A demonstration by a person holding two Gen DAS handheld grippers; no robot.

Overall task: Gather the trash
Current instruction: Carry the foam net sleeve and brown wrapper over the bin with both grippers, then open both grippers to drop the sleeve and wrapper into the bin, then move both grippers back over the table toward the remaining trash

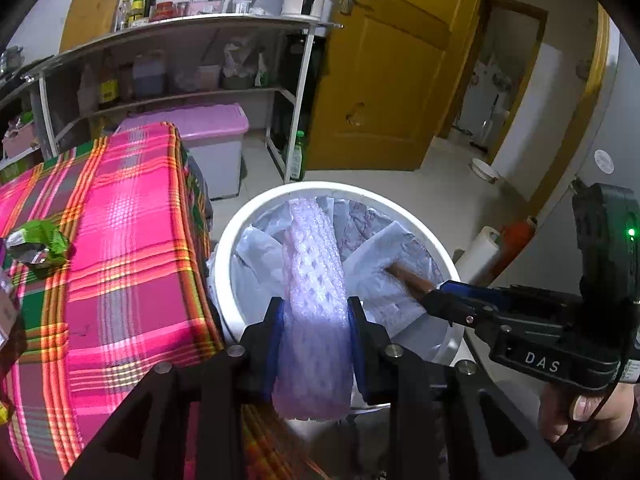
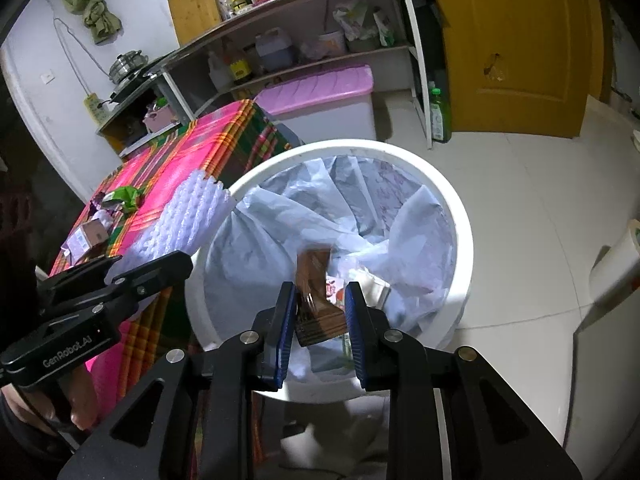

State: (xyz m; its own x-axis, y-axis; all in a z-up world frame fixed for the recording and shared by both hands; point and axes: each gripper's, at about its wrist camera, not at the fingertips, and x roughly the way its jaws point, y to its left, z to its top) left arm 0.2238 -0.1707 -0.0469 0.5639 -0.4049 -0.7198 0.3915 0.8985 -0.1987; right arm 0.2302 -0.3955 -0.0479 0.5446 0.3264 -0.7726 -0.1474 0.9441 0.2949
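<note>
A white round bin (image 1: 228, 248) with a pale plastic liner (image 1: 256, 248) stands on the floor beside the table; it also shows in the right wrist view (image 2: 456, 208). My left gripper (image 1: 316, 320) is shut on a white foam fruit net (image 1: 316, 280) and holds it over the bin's near rim; the net also shows in the right wrist view (image 2: 188, 216). My right gripper (image 2: 320, 320) hangs over the bin with a brown wrapper (image 2: 316, 304) between its pads, touching the left one, blurred, with a gap at the right pad. In the left wrist view the right gripper (image 1: 430, 300) shows with the brown wrapper (image 1: 408, 278).
A table with a pink plaid cloth (image 1: 120, 240) stands left of the bin, with a green wrapper (image 1: 40, 240) and small boxes (image 2: 88, 236) on it. A pink-lidded storage box (image 1: 208, 128), metal shelving (image 1: 180, 32), a yellow door (image 1: 392, 80) and a paper roll (image 2: 616, 256) stand around.
</note>
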